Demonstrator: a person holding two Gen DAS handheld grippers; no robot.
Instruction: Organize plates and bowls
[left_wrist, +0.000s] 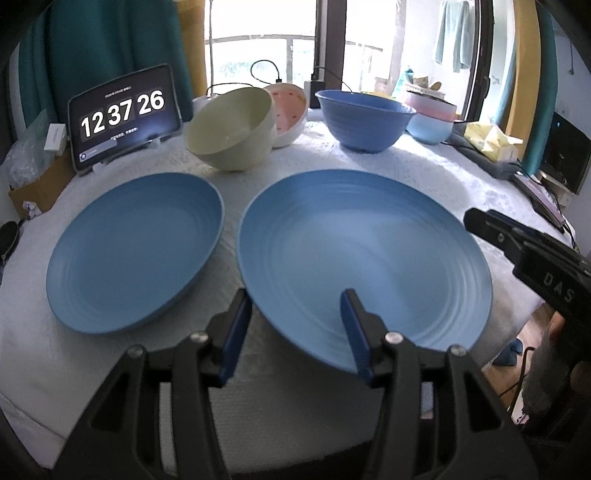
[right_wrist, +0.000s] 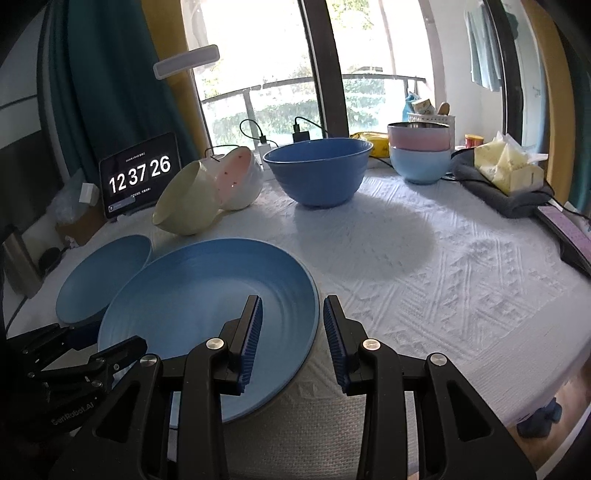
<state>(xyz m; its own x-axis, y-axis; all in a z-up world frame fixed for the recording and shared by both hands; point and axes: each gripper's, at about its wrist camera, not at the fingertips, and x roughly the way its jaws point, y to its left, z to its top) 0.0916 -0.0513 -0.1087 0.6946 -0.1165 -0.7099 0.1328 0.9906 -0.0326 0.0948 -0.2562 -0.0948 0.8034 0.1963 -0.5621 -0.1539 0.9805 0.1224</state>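
Where the plates lie: two round blue plates side by side on the white-clothed table (right_wrist: 424, 280), face up, with a narrow strip of cloth between them.
Large plate (left_wrist: 362, 251): ribbed and nearer both grippers; being round, it has no long axis. I cannot tell whether its near edge lies flat.
Second plate (left_wrist: 136, 251): to the left of the large one, face up.
Left gripper (left_wrist: 294, 295): jaws apart, astride the large plate's near-left rim, one finger over the plate and the other over the cloth. The pads are not pressing on the rim.
Right gripper (right_wrist: 292, 299): jaws apart, astride the same plate's right rim, with the rim loose between the pads.
Bowl count: five, all along the far side by the window.
Cream bowl (left_wrist: 231, 125): tipped on its side, mouth facing up and to the left.
White bowl with pink inside (left_wrist: 290, 114): also tipped, leaning against the cream bowl's back, mouth facing the same way.
Blue ribbed bowl (left_wrist: 364, 118): upright, mouth up, standing apart to the right.
Pink bowl (right_wrist: 419, 138): upright, nested in the light blue bowl (right_wrist: 419, 164) at far right.
Tablet clock (left_wrist: 123, 114): one, propped at far left, reading 12 37 26.
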